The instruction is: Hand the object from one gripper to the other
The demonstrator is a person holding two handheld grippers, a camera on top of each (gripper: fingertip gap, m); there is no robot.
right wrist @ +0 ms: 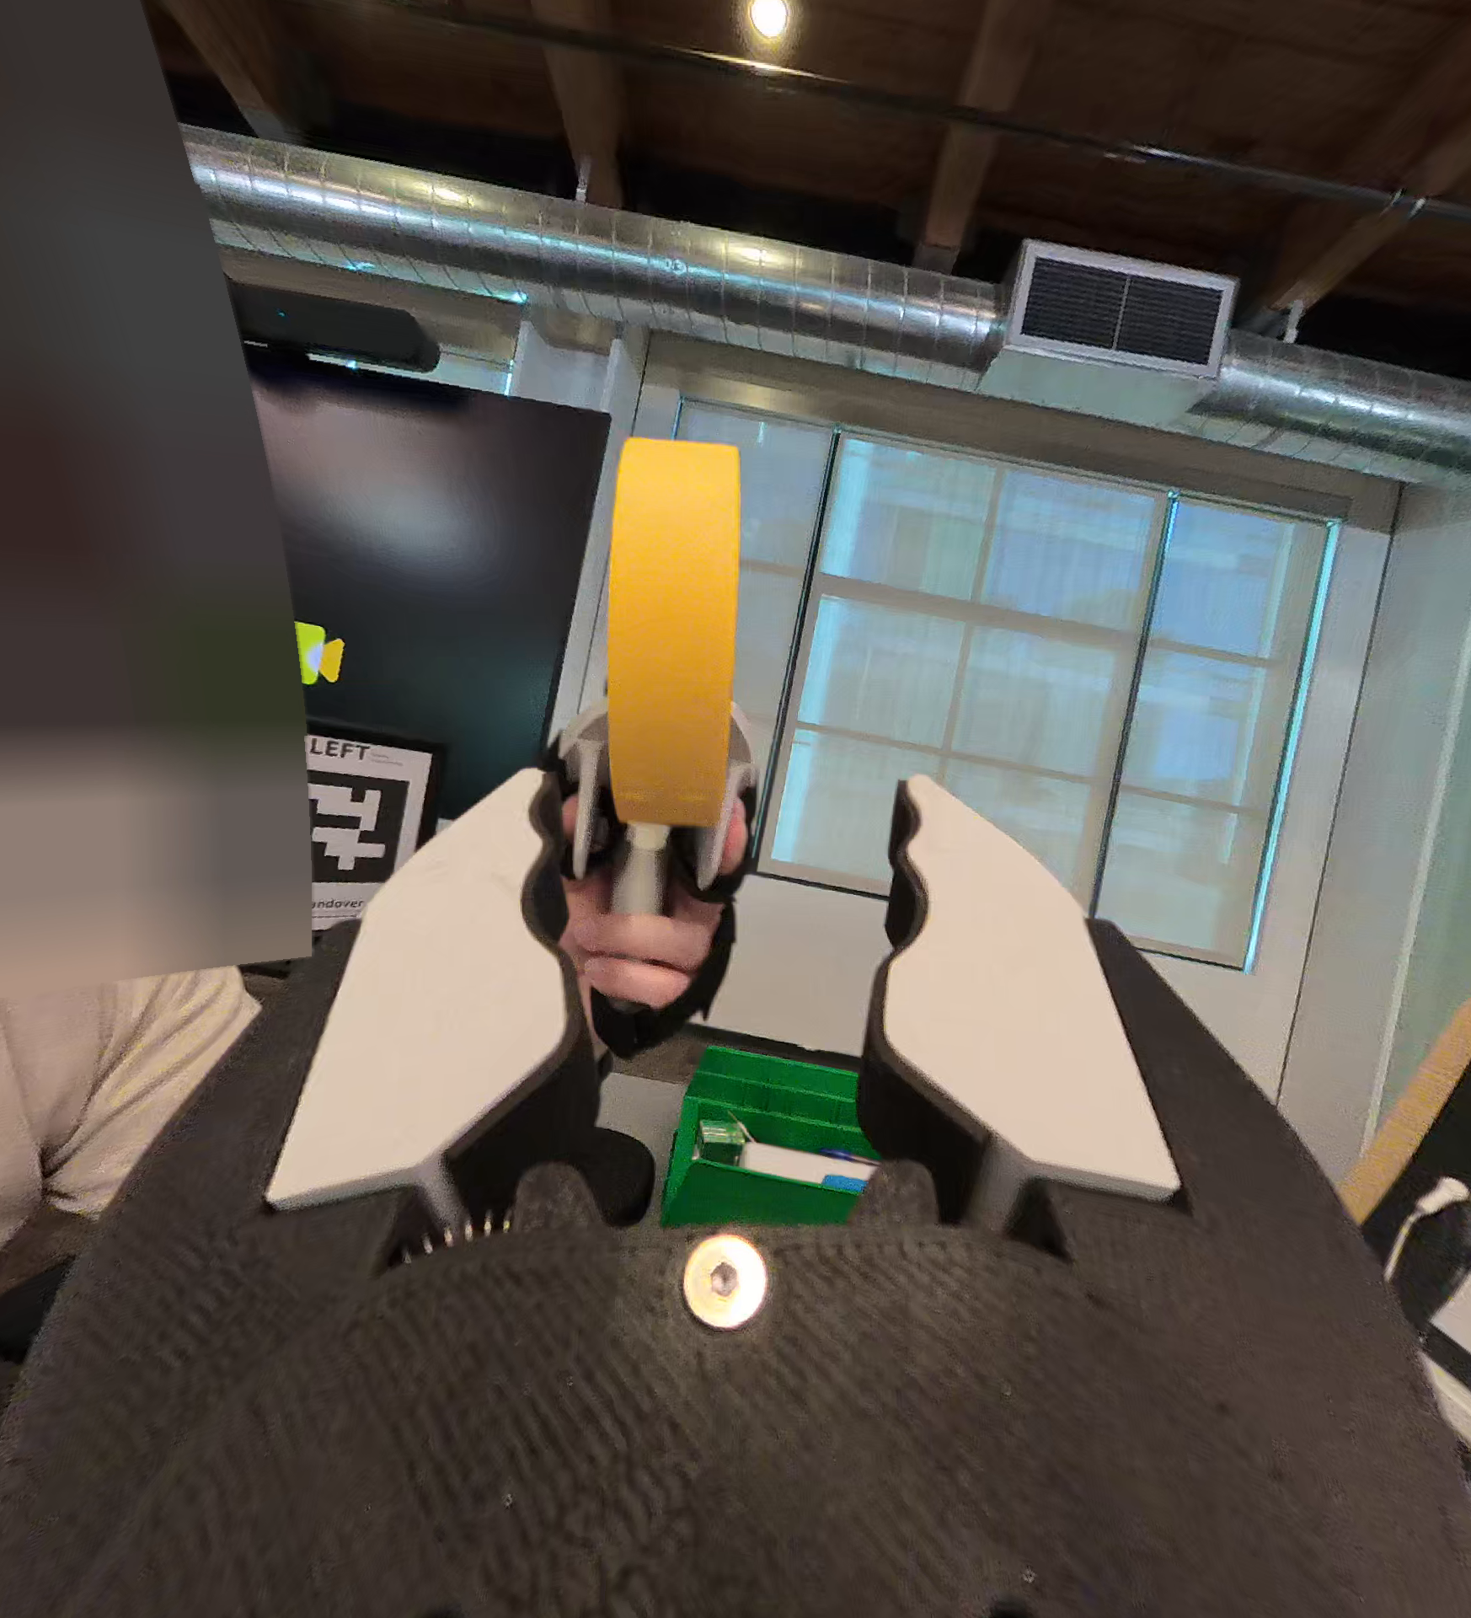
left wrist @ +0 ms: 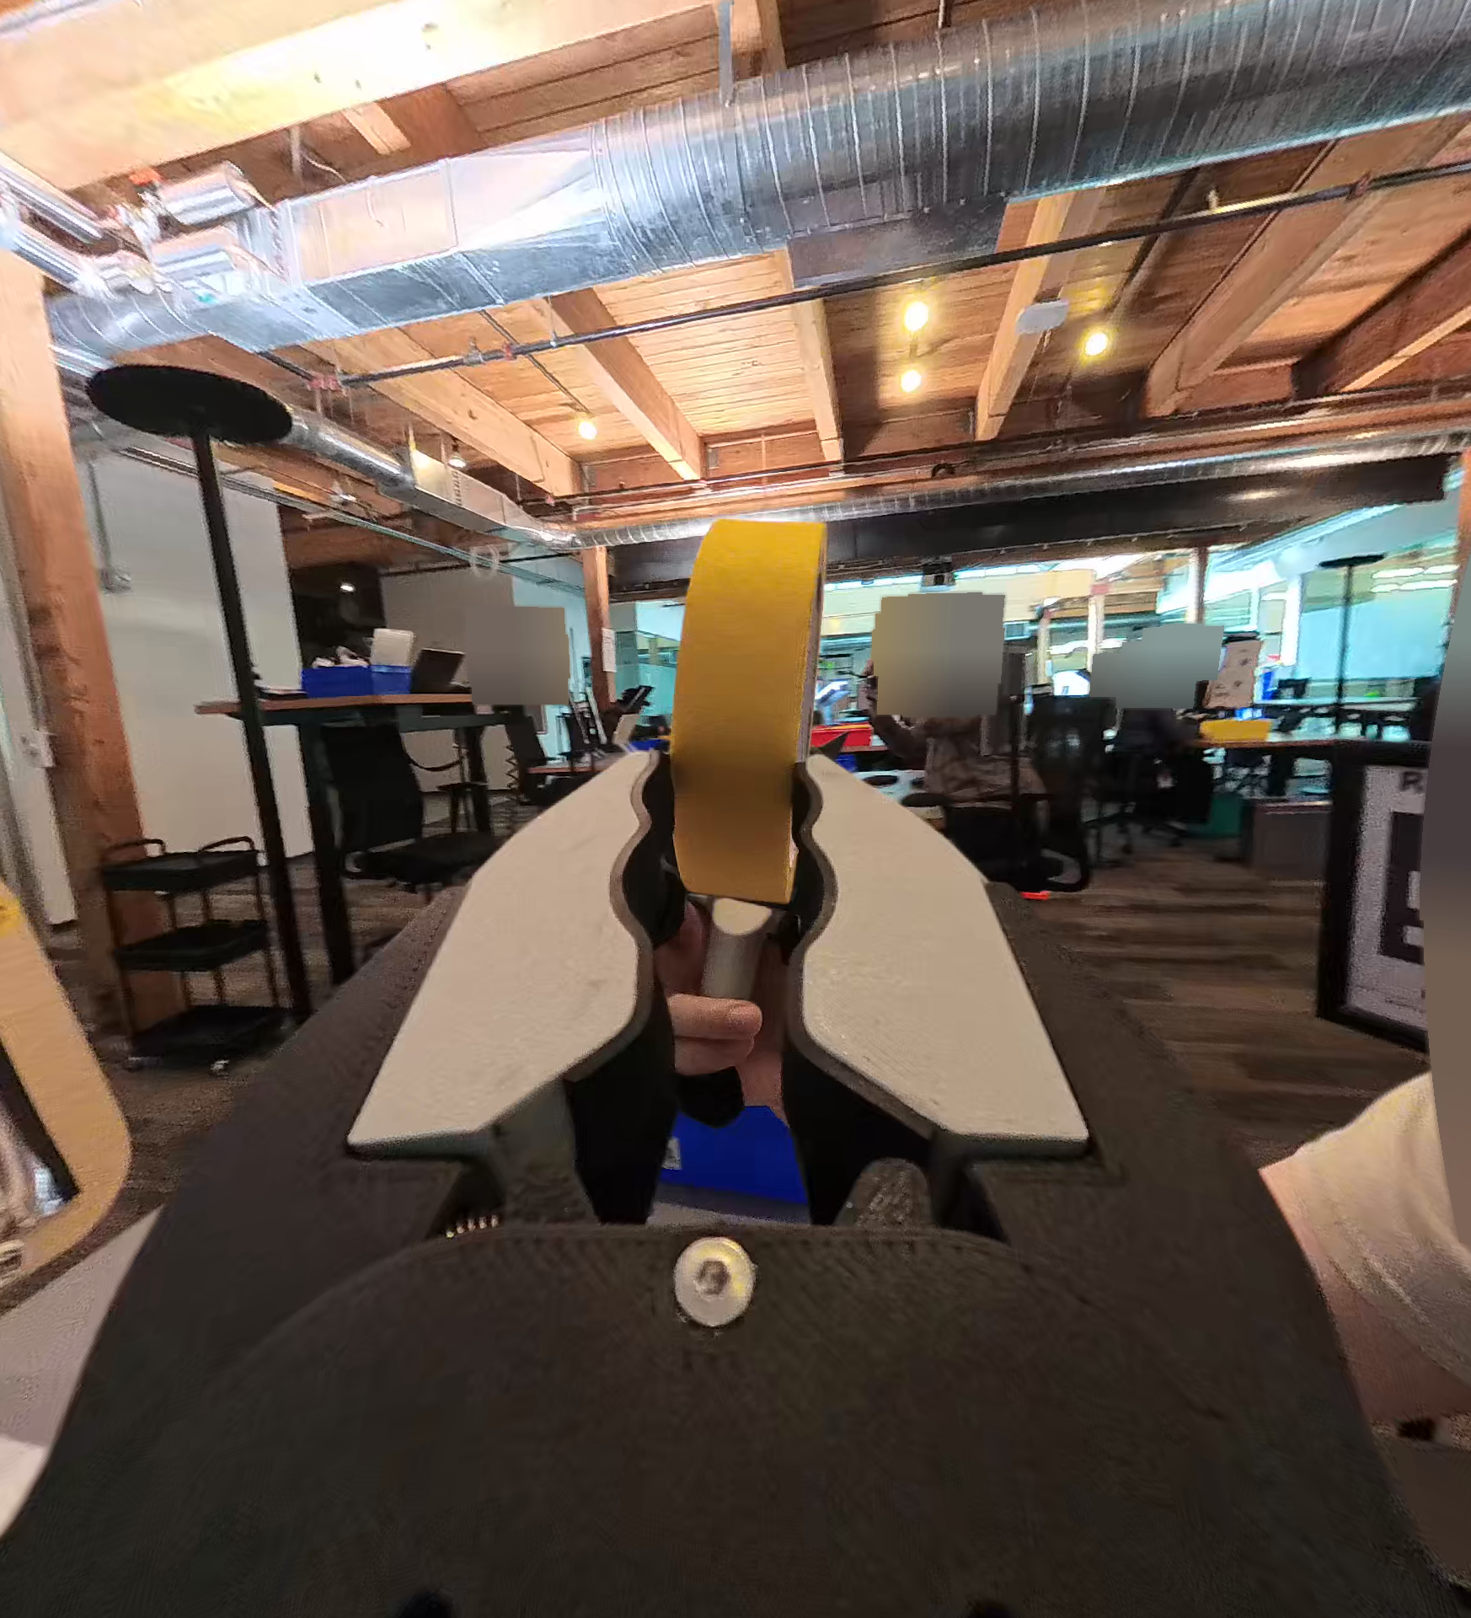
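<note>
Surroundings, left wrist view: open office w/ timber ceiling, silver duct (left wrist: 802, 149) overhead, black floor lamp (left wrist: 189, 411) at left, black rolling cart (left wrist: 189, 946) by a wood post, desks and chairs further back. Right wrist view: grid window (right wrist: 1038, 683) behind, dark screen (right wrist: 426, 569) at left, green bin (right wrist: 758, 1138) low between the fingers, w/ small items inside. Nothing stands between either gripper and the roll.

Yellow tape roll (left wrist: 745, 709) stands upright on edge, held aloft, edge-on to both cams. Left gripper (left wrist: 728, 779): white fingers closed against the roll's two flat sides, gripping its lower part; the rest of the roll sticks up past the tips. Same roll (right wrist: 675, 630) in right wrist view sits in the far gripper's clamp, beyond the near fingertips and left of centre.

Right gripper (right wrist: 723, 805): fingers spread wide, nothing between them, not touching the roll.

Pose: a hand (right wrist: 653, 954) in a dark fingerless glove wraps the far gripper's metal handle (right wrist: 640, 875) below the roll. Both grippers face each other, angled slightly upward.
</note>
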